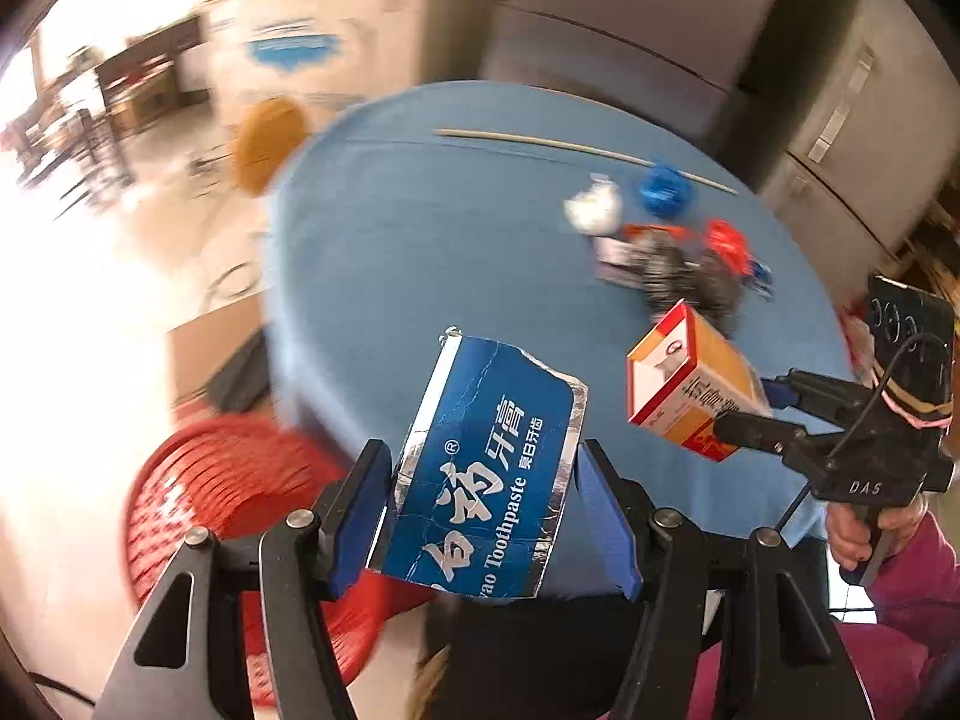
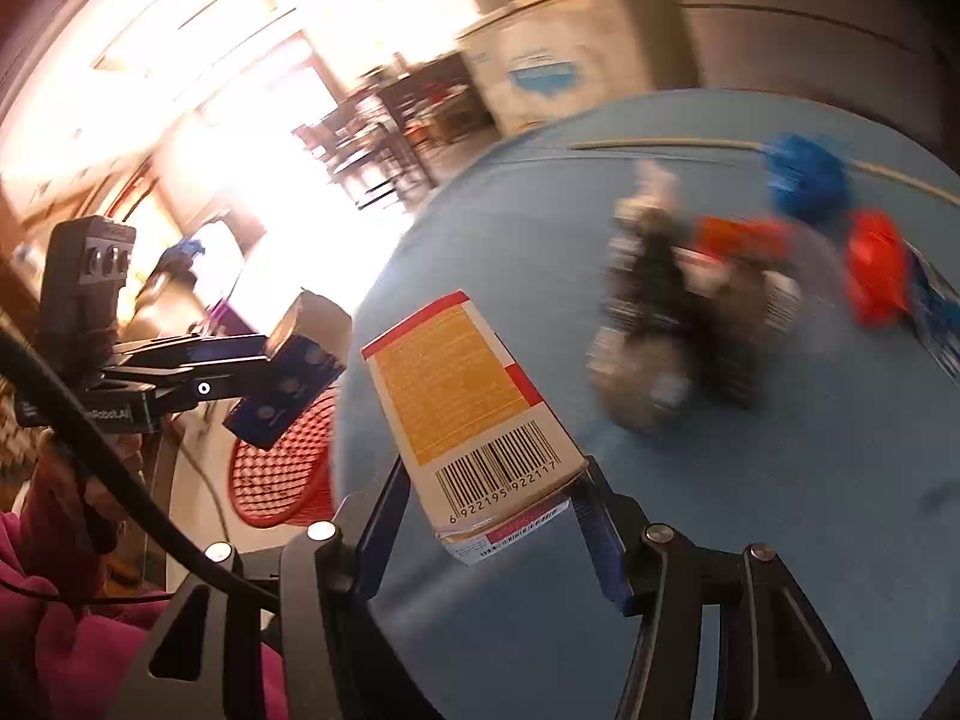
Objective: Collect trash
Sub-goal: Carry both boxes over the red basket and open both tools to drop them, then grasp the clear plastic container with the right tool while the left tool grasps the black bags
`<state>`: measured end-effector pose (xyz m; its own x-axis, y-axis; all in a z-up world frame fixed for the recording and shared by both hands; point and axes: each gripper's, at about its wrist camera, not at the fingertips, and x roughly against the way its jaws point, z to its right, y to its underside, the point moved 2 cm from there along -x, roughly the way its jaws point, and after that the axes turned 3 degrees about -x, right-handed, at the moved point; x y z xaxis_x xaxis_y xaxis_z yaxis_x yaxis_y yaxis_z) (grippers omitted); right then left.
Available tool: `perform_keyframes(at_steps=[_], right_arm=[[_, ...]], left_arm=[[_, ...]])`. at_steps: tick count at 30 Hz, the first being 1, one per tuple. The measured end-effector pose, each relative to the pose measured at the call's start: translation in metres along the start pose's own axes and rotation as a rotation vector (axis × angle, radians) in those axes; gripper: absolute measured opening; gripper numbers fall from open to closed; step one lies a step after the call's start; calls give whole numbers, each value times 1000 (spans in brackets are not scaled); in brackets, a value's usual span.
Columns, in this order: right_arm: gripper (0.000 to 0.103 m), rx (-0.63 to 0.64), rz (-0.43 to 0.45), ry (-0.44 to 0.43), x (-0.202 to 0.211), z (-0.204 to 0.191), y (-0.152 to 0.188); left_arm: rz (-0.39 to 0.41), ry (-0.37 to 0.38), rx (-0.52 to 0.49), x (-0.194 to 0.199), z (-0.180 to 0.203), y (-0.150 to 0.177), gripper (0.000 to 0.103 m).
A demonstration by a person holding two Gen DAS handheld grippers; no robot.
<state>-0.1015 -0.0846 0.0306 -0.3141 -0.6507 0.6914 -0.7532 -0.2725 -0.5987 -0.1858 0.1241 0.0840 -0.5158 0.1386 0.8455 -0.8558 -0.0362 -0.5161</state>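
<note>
Trash in hand, two items: a flattened blue toothpaste box (image 1: 486, 468) clamped between the narrow-set jaws of the left gripper (image 1: 486, 516), and an orange-and-white carton (image 2: 474, 414) with a barcode, pinched by its lower end in the right gripper (image 2: 492, 534). Receptacle: a red mesh basket (image 1: 234, 504) on the floor just beside the round blue table (image 1: 420, 252), below and left of the left gripper. Remaining litter, well apart on the far side of the tabletop: a crumpled white wad (image 1: 594, 210), a blue scrap (image 1: 663, 187), a red scrap (image 1: 727, 246), a dark printed wrapper (image 1: 672, 270) and a long thin stick (image 1: 576, 150); blur hides finer detail. Risks, as judged: the toothpaste box is held at its edges and skewed, so it could twist out and land on the floor short of the basket; the carton is gripped near one end and leans forward, so a quick swing might lever it free. Pose: both grippers are raised at the near table edge, pointing across it, the left one nearest the basket, the right one alongside, over the table.
</note>
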Motion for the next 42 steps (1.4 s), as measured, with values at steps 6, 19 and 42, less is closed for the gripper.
perform_keyframes(at_steps=[6,19,42], right_arm=[[59,106,-46,-91,-53,-58,-25],[61,206,-239,-152,-168,-147,-29],[64,4,-111,-143,-127,-90,-34]], left_arm=[[-32,-145,120,22,-69,41,65],[-142,-241,253,-16,-159,97,66],[25,-533,252,-55,-258,86,70]])
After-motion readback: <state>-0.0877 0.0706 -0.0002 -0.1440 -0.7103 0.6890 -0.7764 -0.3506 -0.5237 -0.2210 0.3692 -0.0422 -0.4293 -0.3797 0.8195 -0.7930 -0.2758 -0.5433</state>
